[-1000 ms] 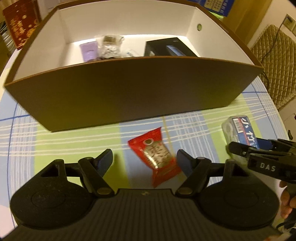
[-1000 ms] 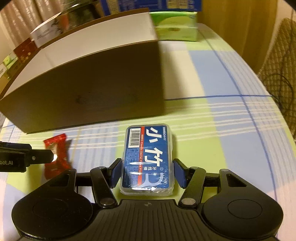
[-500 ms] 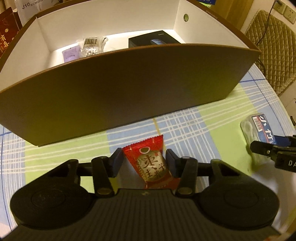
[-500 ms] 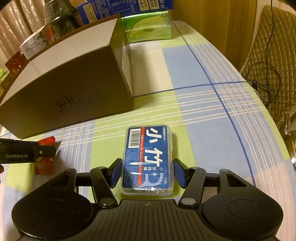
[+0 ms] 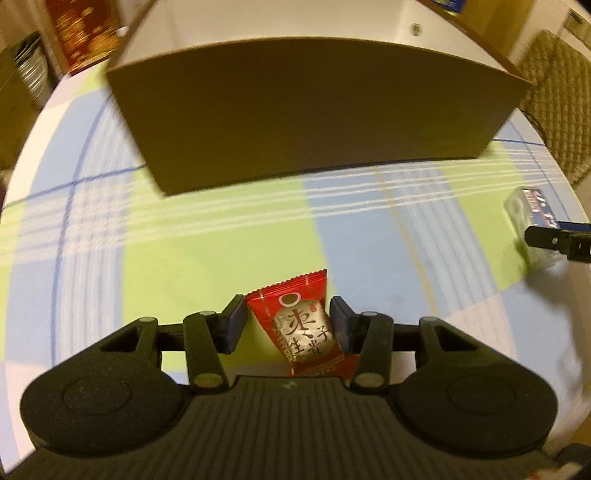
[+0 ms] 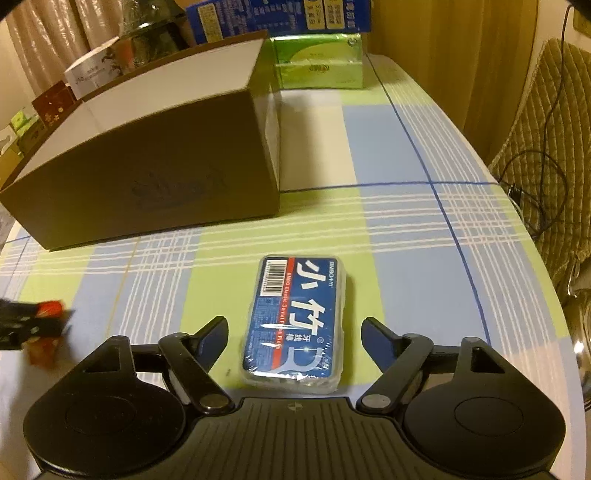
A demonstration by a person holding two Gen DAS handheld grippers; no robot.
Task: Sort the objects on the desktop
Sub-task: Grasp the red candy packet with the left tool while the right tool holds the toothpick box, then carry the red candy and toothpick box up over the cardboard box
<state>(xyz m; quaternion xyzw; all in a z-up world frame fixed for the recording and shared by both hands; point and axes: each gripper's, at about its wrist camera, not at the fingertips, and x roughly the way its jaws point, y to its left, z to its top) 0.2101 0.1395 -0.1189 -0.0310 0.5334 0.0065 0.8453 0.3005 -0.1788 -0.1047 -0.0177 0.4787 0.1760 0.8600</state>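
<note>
A red snack packet (image 5: pixel 301 328) with a silver label sits between the pads of my left gripper (image 5: pixel 288 314), which is shut on it just above the plaid tablecloth (image 5: pixel 184 258). The blue dental floss box (image 6: pixel 295 317) lies flat on the cloth between the fingers of my right gripper (image 6: pixel 293 323). Its jaws are opening and both pads stand clear of the box sides. The big brown cardboard box (image 5: pixel 314 110) stands behind both. In the right wrist view the left gripper (image 6: pixel 22 325) and red packet (image 6: pixel 48 308) show blurred at the left edge.
A green tissue pack (image 6: pixel 317 62) and blue cartons (image 6: pixel 277 14) stand behind the brown box (image 6: pixel 147 166). A quilted chair (image 6: pixel 546 147) with a cable is beyond the table's right edge. A red patterned box (image 5: pixel 85 29) is at the far left.
The left jaws closed on the red packet, then drew back from the brown box, whose inside no longer shows. The right jaws spread away from the floss box.
</note>
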